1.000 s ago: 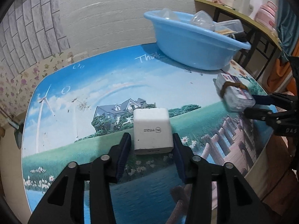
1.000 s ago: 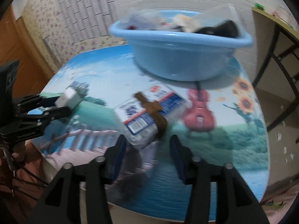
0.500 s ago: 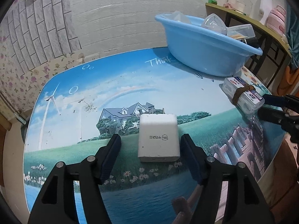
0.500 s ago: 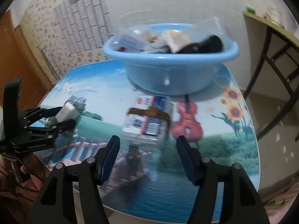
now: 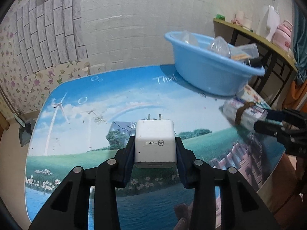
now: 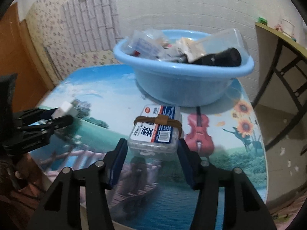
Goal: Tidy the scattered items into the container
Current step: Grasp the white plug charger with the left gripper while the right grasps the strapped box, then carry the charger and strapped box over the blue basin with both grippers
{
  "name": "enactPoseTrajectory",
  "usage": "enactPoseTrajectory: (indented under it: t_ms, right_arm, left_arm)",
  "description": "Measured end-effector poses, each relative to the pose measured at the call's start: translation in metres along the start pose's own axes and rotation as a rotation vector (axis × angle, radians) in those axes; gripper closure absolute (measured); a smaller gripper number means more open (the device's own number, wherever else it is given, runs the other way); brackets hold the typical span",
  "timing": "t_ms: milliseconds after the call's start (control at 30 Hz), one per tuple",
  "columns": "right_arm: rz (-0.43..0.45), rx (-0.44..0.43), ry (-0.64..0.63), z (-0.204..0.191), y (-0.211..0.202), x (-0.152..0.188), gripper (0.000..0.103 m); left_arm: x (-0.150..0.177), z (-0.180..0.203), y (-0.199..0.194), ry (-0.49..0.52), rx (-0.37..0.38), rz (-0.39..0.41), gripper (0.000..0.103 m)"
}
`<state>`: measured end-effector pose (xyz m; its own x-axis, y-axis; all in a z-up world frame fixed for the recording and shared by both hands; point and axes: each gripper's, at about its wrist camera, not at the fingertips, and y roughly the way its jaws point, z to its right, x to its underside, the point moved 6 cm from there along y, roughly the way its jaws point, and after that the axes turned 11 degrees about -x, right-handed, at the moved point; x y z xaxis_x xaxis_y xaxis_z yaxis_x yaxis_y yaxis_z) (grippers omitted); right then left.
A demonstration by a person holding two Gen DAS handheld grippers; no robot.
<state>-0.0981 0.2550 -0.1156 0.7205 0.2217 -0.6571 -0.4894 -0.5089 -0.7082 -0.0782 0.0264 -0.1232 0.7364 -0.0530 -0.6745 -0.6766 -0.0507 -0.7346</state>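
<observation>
Left wrist: fingers (image 5: 155,149) clamp charger (image 5: 155,143); right fingers (image 6: 152,151) spread around box (image 6: 156,129) near table edge (image 6: 265,164).

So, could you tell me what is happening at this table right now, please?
A person holds a gripper in each hand and is tidying loose items into the light blue plastic basin, which already holds several things. The left gripper has its jaws closed on the white square plug-in charger. The right gripper is open, its jaws on either side of the clear plastic box with a brown band, which appears to rest on the picture-printed table just in front of the basin.
</observation>
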Motion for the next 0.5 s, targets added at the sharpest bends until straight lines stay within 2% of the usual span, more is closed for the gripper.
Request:
enactPoseTrajectory:
  t_ms: [300, 500]
  right_arm:
    - [0.075, -0.151, -0.112, -0.039, -0.024, -0.013, 0.051]
    - [0.165, -0.181, -0.177, -0.055, -0.053, -0.032, 0.051]
  left_arm:
    - [-0.012, -0.005, -0.023, -0.024, -0.005, 0.046, 0.065]
    - [-0.037, 0.002, -0.042, -0.005, 0.01, 0.098, 0.065]
